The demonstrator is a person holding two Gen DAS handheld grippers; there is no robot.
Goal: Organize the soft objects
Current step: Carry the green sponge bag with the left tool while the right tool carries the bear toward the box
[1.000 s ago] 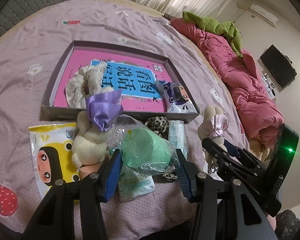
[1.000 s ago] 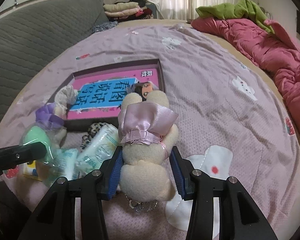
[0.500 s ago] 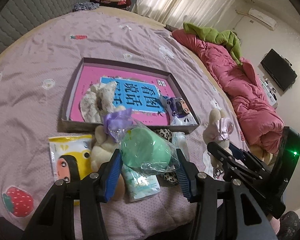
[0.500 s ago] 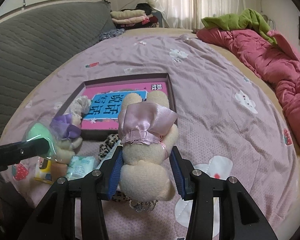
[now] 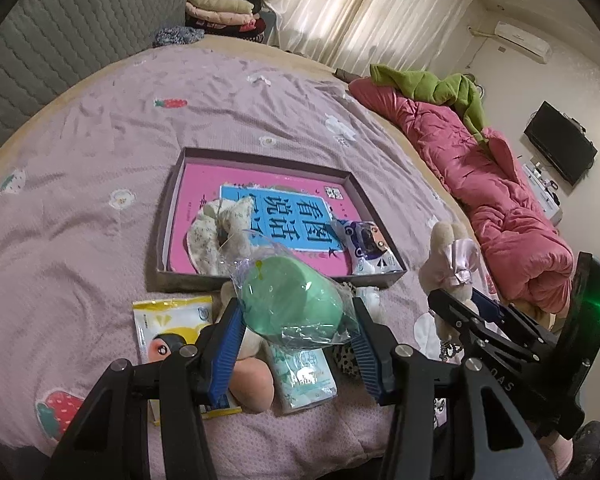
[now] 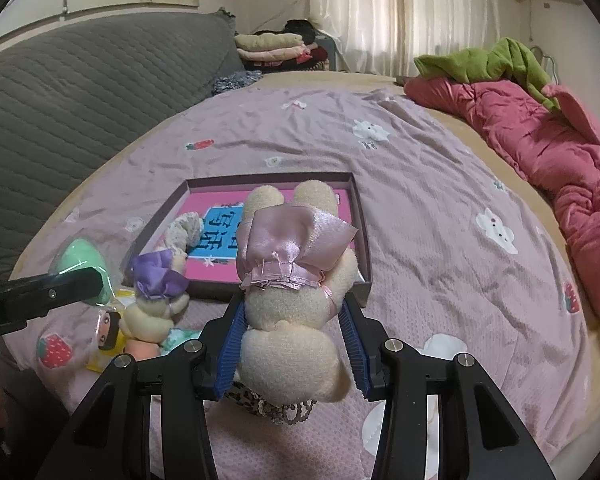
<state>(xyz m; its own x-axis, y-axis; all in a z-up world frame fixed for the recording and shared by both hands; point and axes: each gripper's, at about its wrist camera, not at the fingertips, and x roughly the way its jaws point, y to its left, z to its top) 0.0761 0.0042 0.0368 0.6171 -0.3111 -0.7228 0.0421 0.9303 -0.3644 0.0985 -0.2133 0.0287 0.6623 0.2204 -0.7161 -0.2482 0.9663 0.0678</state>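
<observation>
Soft objects are in both claws now, and both have come up off the bed since a second ago. From the left wrist: the left gripper (image 5: 296, 332) is clamped on a green sponge in a clear wrapper (image 5: 290, 304), its blue pads pressing the crinkled plastic on either side; the pile it was lifted from sits lower and smaller beneath it than before, the yellow cartoon packet (image 5: 168, 328), a peach-coloured toy (image 5: 252, 380) and a tissue pack (image 5: 304, 376) lying on the lilac bedspread (image 5: 80, 200); beyond them the shallow box (image 5: 172, 216) holds a floral scrunchie (image 5: 216, 232) and a small printed pouch (image 5: 370, 248), so sorting has begun; the right gripper (image 5: 466, 306) shows at the side with its toy.

From the right wrist: the right gripper (image 6: 292, 340) is closed around a cream plush rabbit in a pink satin dress (image 6: 292, 280), held clear above the bedspread; a leopard-print item (image 6: 240, 398) and a bit of chain lie under it; a second rabbit with a purple bow (image 6: 156, 300) lies on the bed to the left, apart from the box. Both items being raised together suggests the carry toward the box comes next, with several pieces left to move.
</observation>
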